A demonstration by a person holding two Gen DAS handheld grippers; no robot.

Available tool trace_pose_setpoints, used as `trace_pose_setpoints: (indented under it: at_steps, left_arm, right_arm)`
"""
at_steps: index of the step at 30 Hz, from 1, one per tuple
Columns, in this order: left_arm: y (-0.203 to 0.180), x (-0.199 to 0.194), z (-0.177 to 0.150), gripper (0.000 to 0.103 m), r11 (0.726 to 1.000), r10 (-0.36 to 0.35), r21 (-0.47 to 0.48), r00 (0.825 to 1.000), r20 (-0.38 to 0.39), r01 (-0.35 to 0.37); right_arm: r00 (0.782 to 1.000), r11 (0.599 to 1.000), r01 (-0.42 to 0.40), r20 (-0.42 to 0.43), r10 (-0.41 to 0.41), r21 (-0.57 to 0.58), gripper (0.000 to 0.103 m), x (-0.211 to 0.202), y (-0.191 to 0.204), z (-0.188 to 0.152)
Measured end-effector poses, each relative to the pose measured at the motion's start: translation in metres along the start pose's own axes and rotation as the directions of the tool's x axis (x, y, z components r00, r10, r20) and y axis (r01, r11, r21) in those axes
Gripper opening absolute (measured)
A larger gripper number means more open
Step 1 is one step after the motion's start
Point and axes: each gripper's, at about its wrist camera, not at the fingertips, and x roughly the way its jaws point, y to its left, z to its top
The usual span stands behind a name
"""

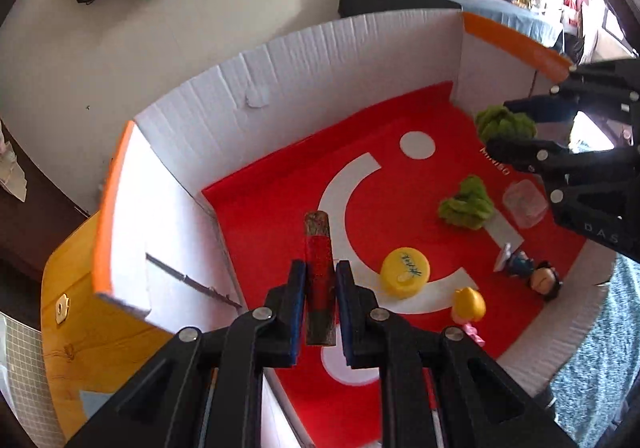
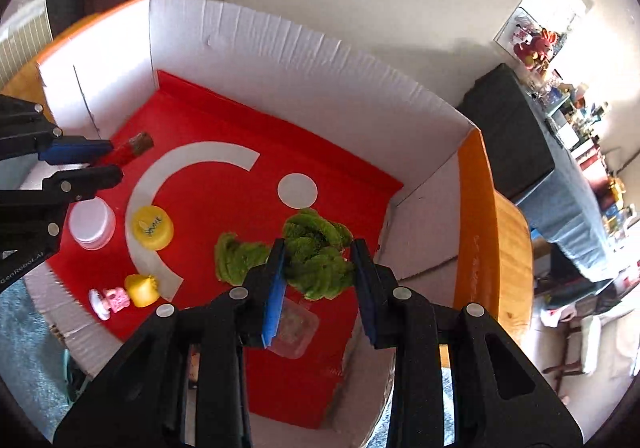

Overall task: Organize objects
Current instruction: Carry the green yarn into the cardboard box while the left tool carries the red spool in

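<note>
Both tongs grip: left (image 1: 320, 280) a red stick (image 1: 319, 268), right (image 2: 320, 264) green moss (image 2: 316, 248).

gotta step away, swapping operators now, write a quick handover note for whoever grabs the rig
Left gripper: jaws shut on the red stick, held above the box floor.
Right gripper: jaws around a green moss clump, apparently lifted.
In the white box: second moss clump, yellow cap, clear container, white lid, two figurines.
Nothing visibly sorted yet; all of it is left.
</note>
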Motion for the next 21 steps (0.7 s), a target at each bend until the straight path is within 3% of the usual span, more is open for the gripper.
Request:
trace_pose_setpoints:
  at_steps: [21]
  left_arm:
    - [0.008, 0.025, -0.004, 0.016, 1.0, -0.014, -0.022, 0.997, -0.077, 0.012]
  right_arm:
    - [0.979, 0.99, 0.096, -0.17, -0.112, -0.102, 0.03, 0.053, 0.007, 0.021]
